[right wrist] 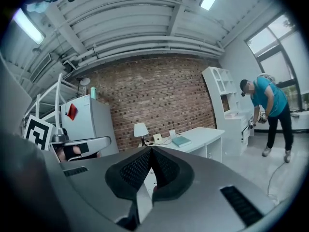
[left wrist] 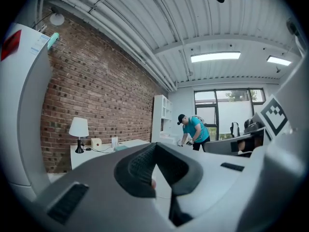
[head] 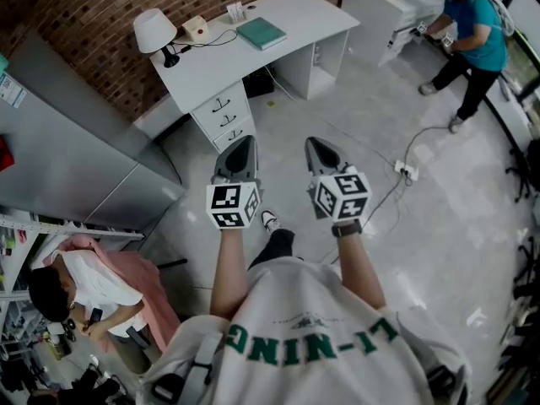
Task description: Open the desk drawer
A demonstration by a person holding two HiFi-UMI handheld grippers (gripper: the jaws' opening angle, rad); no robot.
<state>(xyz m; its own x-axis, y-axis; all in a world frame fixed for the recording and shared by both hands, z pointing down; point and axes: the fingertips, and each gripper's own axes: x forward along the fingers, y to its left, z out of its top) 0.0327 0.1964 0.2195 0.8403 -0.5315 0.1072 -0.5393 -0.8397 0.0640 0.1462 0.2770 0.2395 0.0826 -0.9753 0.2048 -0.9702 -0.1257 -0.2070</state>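
A white desk (head: 278,11) stands against the brick wall, some way ahead of me. Its stack of three drawers (head: 226,117) with dark handles faces me, all shut. In the head view my left gripper (head: 247,140) and right gripper (head: 312,141) are held side by side above the floor, pointing at the desk and well short of it. Both are shut with nothing between the jaws. The left gripper (left wrist: 155,145) sees the desk (left wrist: 99,152) at its left. The right gripper (right wrist: 150,149) sees the desk (right wrist: 203,135) just past its tips.
A lamp (head: 154,32), a small box and a teal book (head: 261,32) sit on the desk. A grey fridge (head: 67,142) stands left. A power strip with cable (head: 405,170) lies on the floor right. A person in teal (head: 472,32) works at a white shelf; another person (head: 76,289) sits lower left.
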